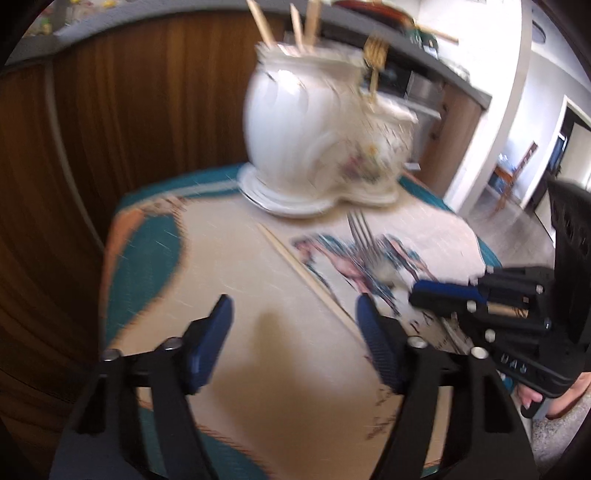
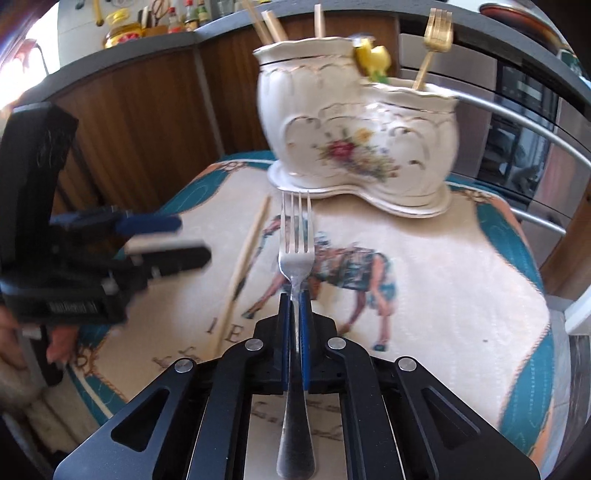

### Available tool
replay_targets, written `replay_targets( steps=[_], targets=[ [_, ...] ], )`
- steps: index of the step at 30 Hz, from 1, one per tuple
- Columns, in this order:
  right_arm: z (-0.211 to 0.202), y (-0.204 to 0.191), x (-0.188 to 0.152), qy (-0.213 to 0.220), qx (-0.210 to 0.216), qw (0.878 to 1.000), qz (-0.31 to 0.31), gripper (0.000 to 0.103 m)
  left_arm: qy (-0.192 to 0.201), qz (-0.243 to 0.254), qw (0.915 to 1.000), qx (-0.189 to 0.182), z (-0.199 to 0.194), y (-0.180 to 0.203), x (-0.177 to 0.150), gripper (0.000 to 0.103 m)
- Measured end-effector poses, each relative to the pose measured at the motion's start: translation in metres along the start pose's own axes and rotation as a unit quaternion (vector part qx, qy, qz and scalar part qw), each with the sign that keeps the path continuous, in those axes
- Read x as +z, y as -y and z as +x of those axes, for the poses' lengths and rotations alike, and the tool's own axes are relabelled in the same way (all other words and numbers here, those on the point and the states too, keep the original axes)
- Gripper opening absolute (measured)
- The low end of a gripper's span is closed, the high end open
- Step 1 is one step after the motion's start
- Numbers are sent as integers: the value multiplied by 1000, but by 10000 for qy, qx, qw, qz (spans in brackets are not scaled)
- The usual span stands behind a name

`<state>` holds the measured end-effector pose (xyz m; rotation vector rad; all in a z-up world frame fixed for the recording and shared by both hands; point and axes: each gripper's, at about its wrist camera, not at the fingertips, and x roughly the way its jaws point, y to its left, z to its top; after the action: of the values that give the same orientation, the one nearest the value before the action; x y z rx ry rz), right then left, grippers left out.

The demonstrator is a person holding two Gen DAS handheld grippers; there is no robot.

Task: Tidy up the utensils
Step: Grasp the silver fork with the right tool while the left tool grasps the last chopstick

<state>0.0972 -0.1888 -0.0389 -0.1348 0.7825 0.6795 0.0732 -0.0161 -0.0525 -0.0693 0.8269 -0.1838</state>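
Ahead of the left tongs (image 1: 295,339) the white ceramic holder (image 1: 317,136) is smeared by motion, its flower pattern unreadable. The wooden sticks (image 1: 291,22) standing in it run off the top edge. The gold fork (image 1: 373,62) beside them is blurred too. The silver fork (image 2: 295,251) pinched in the right tongs (image 2: 294,306) has its neck hidden between the pads. The left tongs (image 2: 162,240) show only as a blur there.
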Motion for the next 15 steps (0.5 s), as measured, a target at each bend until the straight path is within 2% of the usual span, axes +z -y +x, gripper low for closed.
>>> replay_targets(
  steps=[3,5,7,9,10,15],
  targets=[
    [1,8,0,-1,-61,10000,72,6,-275,55,9995,-125,15,14,-3,57],
    [1,13,0,7,-60,9999,136,6,-315,206,9993,10,20,24,-4,55],
    [0,16,0,32,-55,9998,180,6,-330,402,9983,270,23,31,-4,43],
    [-1,19,0,57,-38,9998,200,6,-361,620,9962,494,24,36,-4,21],
    [-1,19,0,61,-29,9998,209,6,-402,694,9955,508,23,36,-4,17],
    [-7,17,-2,61,8,9999,124,6,-663,823,9937,370,10,24,-11,11]
  ],
)
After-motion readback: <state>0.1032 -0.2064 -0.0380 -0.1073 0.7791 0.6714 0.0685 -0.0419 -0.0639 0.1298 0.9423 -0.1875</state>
